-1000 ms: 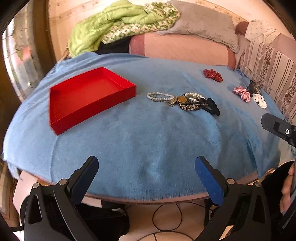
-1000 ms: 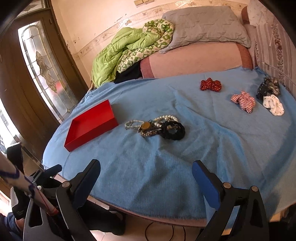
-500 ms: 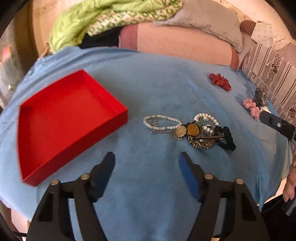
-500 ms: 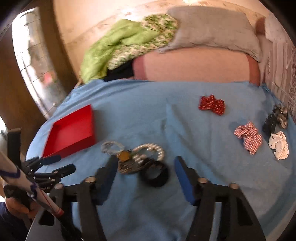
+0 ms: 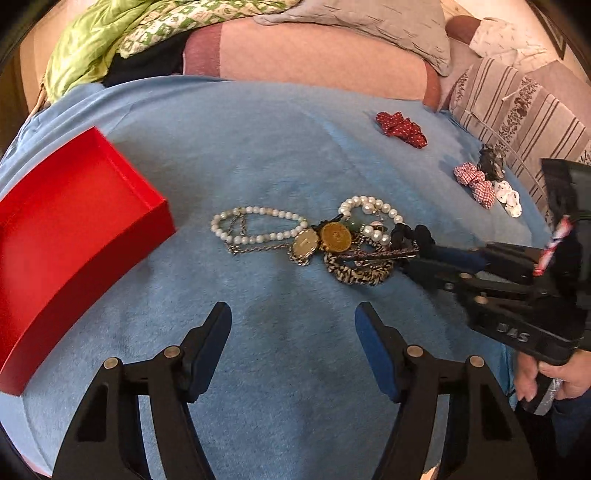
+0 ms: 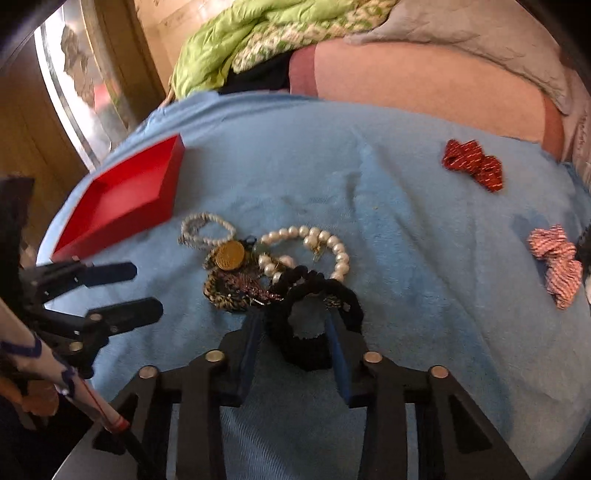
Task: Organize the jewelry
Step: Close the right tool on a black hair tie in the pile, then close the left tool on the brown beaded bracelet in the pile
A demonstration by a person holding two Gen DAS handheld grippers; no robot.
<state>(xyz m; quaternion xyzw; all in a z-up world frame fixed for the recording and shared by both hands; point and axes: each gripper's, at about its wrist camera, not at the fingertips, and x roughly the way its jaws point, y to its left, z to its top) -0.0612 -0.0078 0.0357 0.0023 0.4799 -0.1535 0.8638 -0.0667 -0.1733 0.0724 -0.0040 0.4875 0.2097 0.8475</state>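
Right gripper [image 6: 293, 325]: two blue-padded fingers [image 6: 251, 343], jaws just been closing, now set either side of one black fabric scrunchie [image 6: 314, 314]; the pads look to be at its sides, but whether they press it firmly cannot be told. Left gripper [image 5: 293, 347]: two blue-padded fingers [image 5: 208, 350], jaws partly apart, nothing between them, hanging above bare blue cloth short of the heap. Jewelry heap [image 5: 325, 240], one, lying near the middle of the blue blanket [image 5: 277, 155]: two strings of white pearls, one to the left [image 5: 255, 225] and one to the rear right [image 5: 369, 210]; two round gold pendants [image 5: 335, 237] side by side; one thin metal chain, tangled; one black-and-tan braided band [image 5: 360, 273]; one long dark clip across it; the black scrunchie at the right edge of the heap, touching it. Red tray [image 5: 74, 236], one, shallow, open, nothing in it, left of the heap and apart from it. Hair bows and ties, well apart to the right: one dark red with dots [image 5: 400, 129], one red-checked [image 5: 476, 182], one black [image 5: 490, 162], one white [image 5: 509, 199], the last three close together. Behind the blanket: one pink bolster [image 5: 314, 62], one grey pillow [image 5: 388, 26], one green quilt [image 5: 110, 37], one striped cushion [image 5: 517, 107]. One hand [image 5: 554, 376] at the lower right of the left view, gripping the right tool's handle.
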